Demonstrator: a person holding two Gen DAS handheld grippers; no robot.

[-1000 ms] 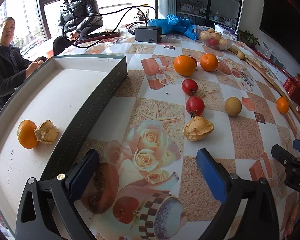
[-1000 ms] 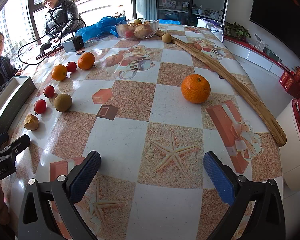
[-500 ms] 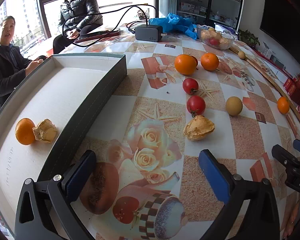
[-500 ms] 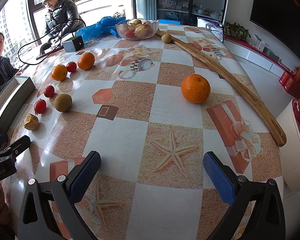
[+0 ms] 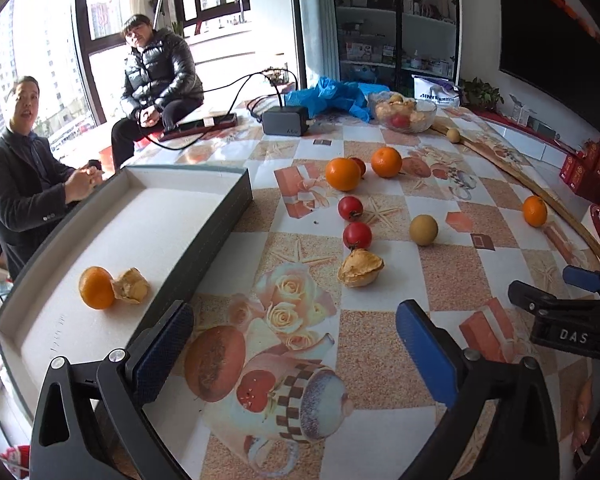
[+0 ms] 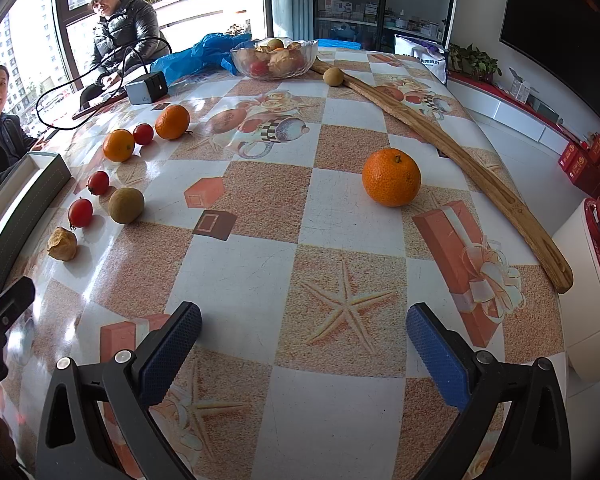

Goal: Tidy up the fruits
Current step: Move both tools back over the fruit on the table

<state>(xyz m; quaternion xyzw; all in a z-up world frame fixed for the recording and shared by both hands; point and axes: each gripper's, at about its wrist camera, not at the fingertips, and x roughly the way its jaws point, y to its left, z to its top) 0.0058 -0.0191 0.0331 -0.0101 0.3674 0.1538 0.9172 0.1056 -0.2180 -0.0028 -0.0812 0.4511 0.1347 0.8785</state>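
Both grippers showing black frames w/ silver screws, fingers point(image 5: 166, 350) wearing blue textured pads; right gripper point(image 5: 568, 312) bearing white "DAS" lettering.

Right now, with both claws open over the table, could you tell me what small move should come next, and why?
Probably ease the left claw forward to the husked fruit. The claw is open and empty, that fruit lies nearest ahead of it, and its twin already sits by an orange in the tray.

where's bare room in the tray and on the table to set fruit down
The tray floor is bare beyond the orange and husked fruit at its near end. The table is open between the lone orange and brown fruit. Crowded: the tomato line.
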